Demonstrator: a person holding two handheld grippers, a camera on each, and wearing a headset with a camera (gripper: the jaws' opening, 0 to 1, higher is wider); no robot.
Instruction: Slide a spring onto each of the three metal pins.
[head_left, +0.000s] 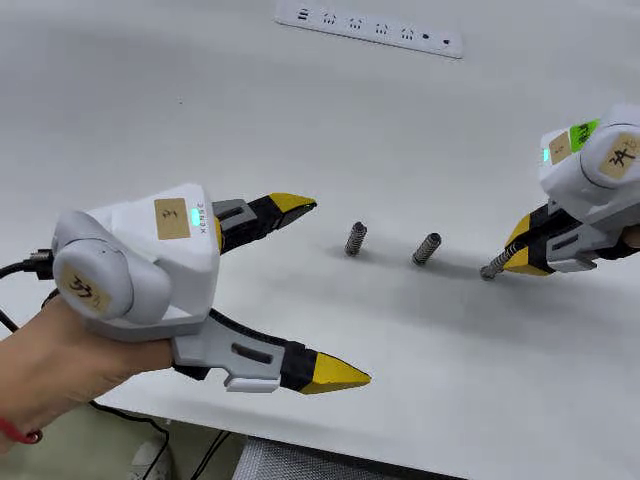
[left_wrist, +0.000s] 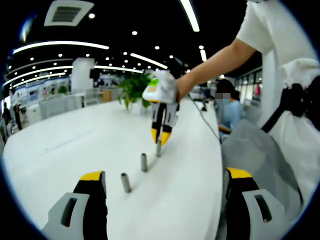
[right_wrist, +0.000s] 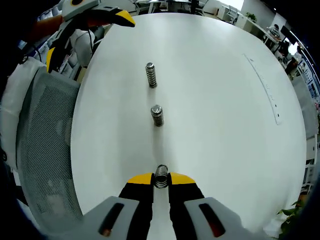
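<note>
Left gripper (head_left: 338, 290) nearest, jaws spread wide, holding nothing; right gripper (head_left: 512, 255) pinched tight on the last spring (right_wrist: 161, 175).
From the right gripper's tips a row runs toward the left gripper: third pin (left_wrist: 158, 148) at the tips, then near sprung pin (right_wrist: 157, 115), then far sprung pin (right_wrist: 150, 75). Likely best: hold the coil in line with the pin (seating depth unclear), press straight down, release only once seated.

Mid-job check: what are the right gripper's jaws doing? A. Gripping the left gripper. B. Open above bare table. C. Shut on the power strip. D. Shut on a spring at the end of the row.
D: the right gripper has its yellow-tipped jaws pinched on a spring, in line with the two other springs.
</note>
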